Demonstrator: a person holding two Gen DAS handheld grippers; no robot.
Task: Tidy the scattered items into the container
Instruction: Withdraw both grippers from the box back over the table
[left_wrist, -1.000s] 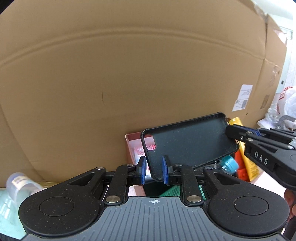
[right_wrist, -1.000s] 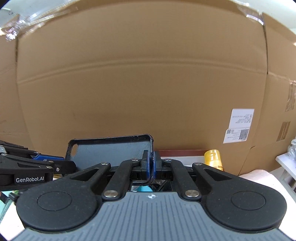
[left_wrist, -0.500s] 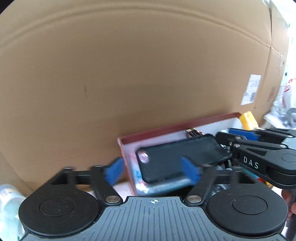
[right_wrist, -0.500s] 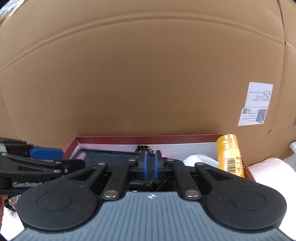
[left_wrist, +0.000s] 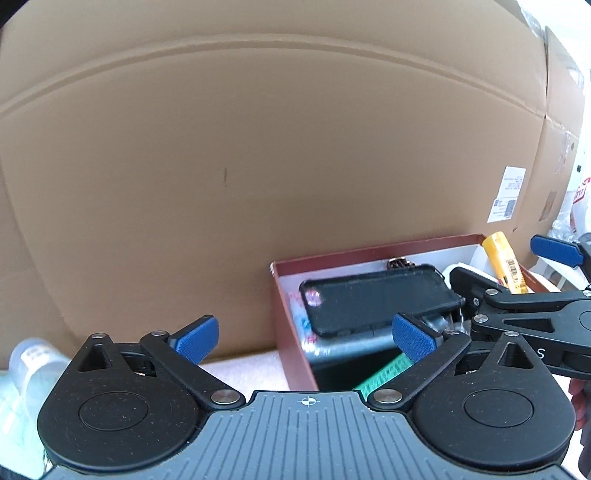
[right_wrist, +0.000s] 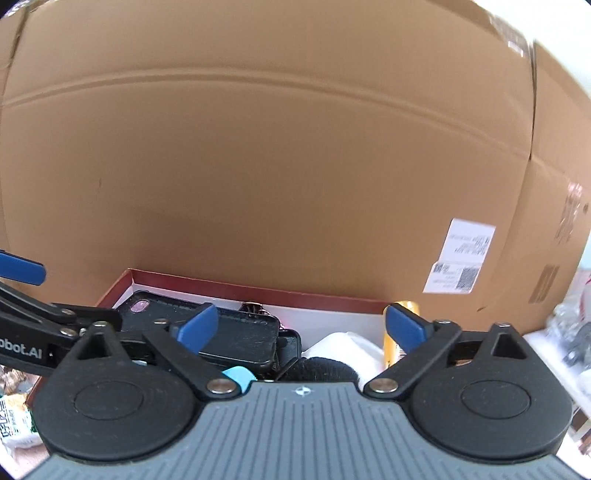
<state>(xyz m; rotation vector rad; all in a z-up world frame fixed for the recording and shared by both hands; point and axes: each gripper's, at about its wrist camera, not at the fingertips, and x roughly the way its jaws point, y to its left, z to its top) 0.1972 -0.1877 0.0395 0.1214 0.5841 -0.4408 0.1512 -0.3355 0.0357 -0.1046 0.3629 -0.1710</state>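
left wrist view: cardboard wall (left_wrist: 258, 147) backed the red container (left_wrist: 291, 325), where the phone case (left_wrist: 373, 302) lay flat on other items. left tongs (left_wrist: 306, 339) and right tongs (right_wrist: 299, 325) had just opened, released, nothing gripped.
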